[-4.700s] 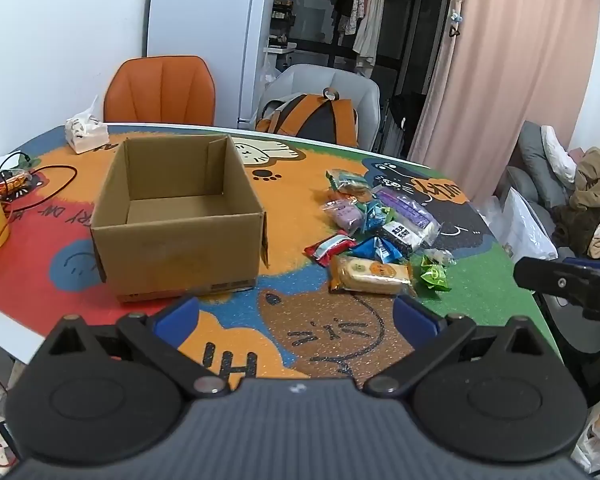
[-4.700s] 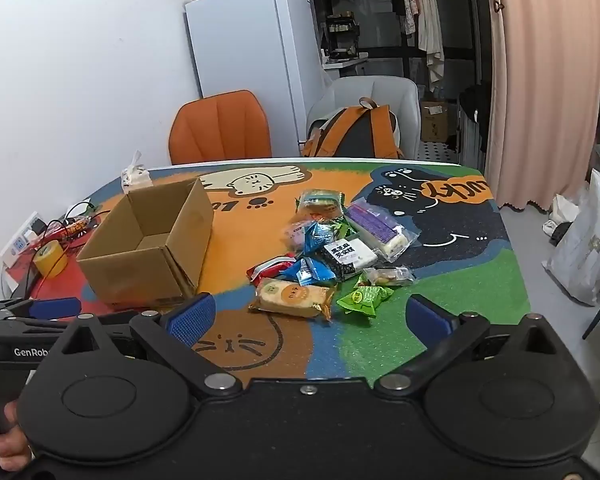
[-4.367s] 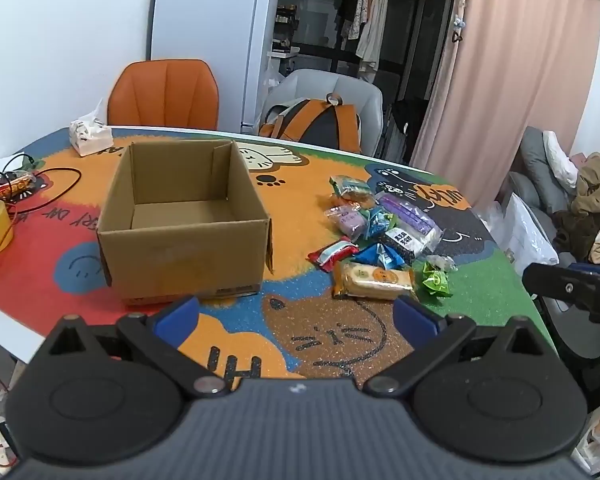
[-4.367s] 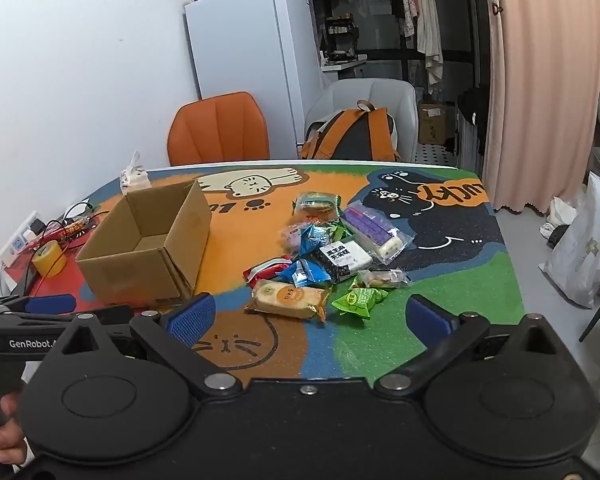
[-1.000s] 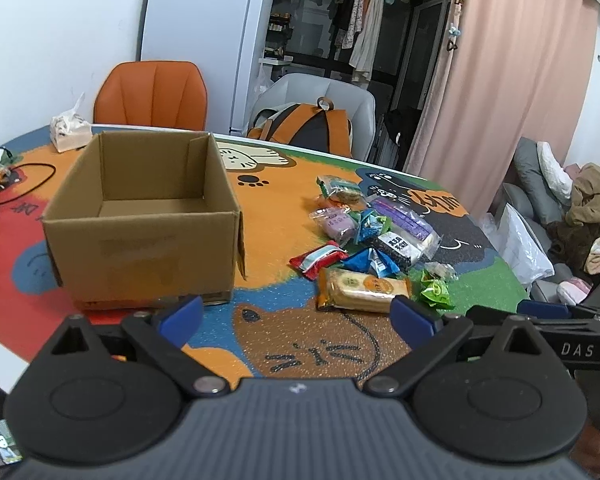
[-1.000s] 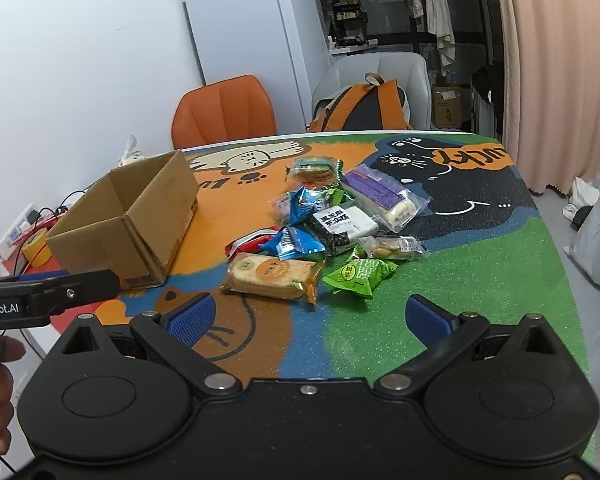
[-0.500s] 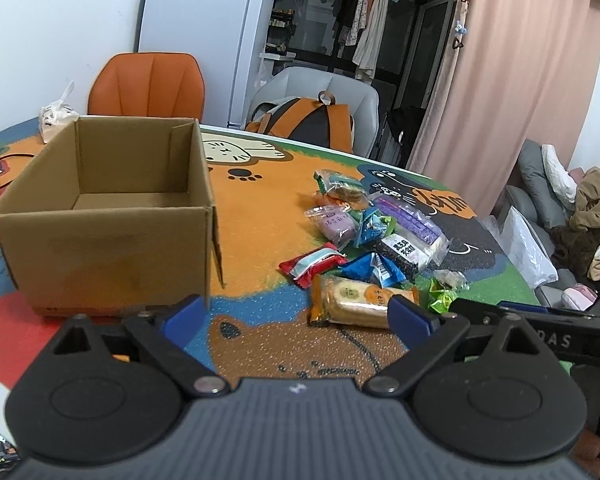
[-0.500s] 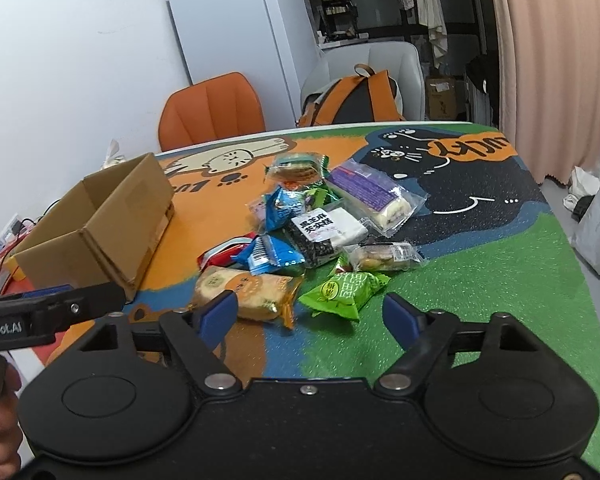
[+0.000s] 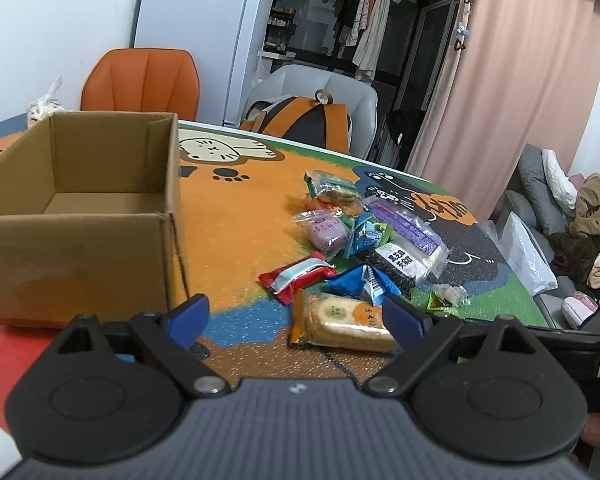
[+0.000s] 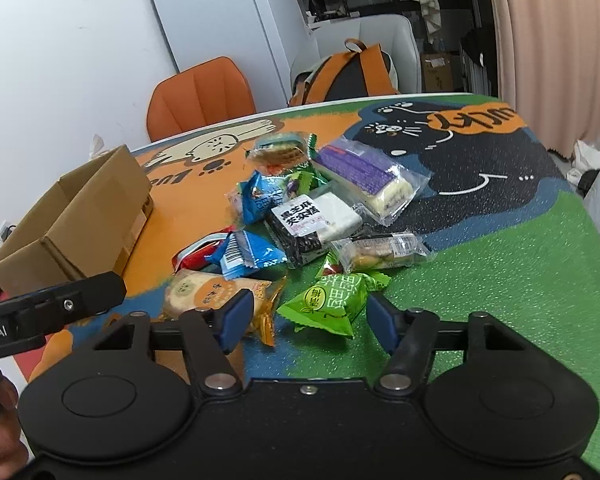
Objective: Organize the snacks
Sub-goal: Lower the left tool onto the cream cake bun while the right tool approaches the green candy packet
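Observation:
A pile of wrapped snacks lies on the colourful cat-pattern table mat (image 9: 236, 216). An empty open cardboard box (image 9: 80, 216) stands left of the pile; it also shows in the right wrist view (image 10: 76, 220). My left gripper (image 9: 296, 316) is open, its jaws either side of an orange-wrapped cake (image 9: 340, 320). My right gripper (image 10: 310, 316) is open, its jaws either side of a green packet (image 10: 332, 300). The orange-wrapped cake (image 10: 216, 292) lies left of the green packet.
Other snacks include a red packet (image 9: 296, 276), blue packets (image 10: 248, 256), a black-and-white cake (image 10: 312, 216), a purple roll (image 10: 364, 172) and a clear cookie pack (image 10: 380, 252). An orange chair (image 9: 140, 80) and a backpack (image 9: 300, 120) stand behind the table.
Both grippers have moved forward and down toward the snack pile. The right gripper's jaws have narrowed somewhat around the green packet. The box has slid left in the left wrist view.

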A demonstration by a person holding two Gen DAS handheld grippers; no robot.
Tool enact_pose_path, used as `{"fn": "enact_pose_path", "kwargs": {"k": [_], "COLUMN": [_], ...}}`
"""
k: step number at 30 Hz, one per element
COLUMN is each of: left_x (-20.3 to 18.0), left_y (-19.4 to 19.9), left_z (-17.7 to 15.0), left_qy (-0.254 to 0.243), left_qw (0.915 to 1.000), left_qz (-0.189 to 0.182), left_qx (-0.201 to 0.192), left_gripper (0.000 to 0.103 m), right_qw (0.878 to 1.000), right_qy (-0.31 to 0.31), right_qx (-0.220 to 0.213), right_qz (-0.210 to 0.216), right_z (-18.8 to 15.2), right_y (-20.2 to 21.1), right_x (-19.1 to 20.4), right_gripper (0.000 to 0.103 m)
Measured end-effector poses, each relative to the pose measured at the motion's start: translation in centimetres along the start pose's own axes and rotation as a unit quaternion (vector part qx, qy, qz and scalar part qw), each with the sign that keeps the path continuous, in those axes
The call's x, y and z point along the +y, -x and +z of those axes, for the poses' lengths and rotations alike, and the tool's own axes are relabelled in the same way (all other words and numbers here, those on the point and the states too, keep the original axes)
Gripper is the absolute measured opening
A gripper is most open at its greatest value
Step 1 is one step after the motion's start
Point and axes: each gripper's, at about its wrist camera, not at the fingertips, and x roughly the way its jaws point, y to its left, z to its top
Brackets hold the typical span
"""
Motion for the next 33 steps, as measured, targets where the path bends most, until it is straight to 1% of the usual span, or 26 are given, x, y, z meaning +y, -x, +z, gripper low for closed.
{"fn": "enact_pose_path", "kwargs": {"k": [1, 3, 10, 20, 29, 31, 33], "left_x": [-0.2, -0.4, -1.6, -4.0, -5.4, -5.3, -5.2], "left_y": [-0.2, -0.6, -1.7, -3.9, -5.5, -5.9, -6.2], "left_z": [0.0, 0.0, 0.1, -0.3, -0.9, -1.1, -1.4], "left_qy": [0.0, -0.001, -0.001, -0.022, -0.055, -0.056, -0.053], "left_qw": [1.0, 1.0, 1.0, 0.9996, 0.9975, 0.9973, 0.9976], "left_qz": [0.0, 0.0, 0.001, 0.002, 0.036, 0.036, 0.031], "left_qx": [0.002, 0.004, 0.006, 0.018, 0.025, 0.032, 0.033], "left_gripper": [0.093, 0.093, 0.093, 0.095, 0.096, 0.096, 0.096], "right_qw": [1.0, 1.0, 1.0, 1.0, 1.0, 1.0, 1.0], "right_qy": [-0.002, -0.005, -0.013, -0.02, -0.017, -0.015, -0.01], "right_qx": [0.001, 0.003, 0.004, 0.0, -0.002, 0.0, -0.002], "right_qz": [0.0, 0.001, 0.003, -0.006, -0.012, -0.013, -0.021], "right_z": [0.0, 0.1, -0.1, -0.4, -0.6, -0.6, -0.6], "right_y": [-0.2, -0.6, -0.6, 1.0, 1.4, 1.3, 1.3], "right_x": [-0.1, -0.3, -1.2, -2.8, -3.3, -3.4, -3.3], "right_gripper": [0.057, 0.049, 0.042, 0.042, 0.042, 0.042, 0.045]}}
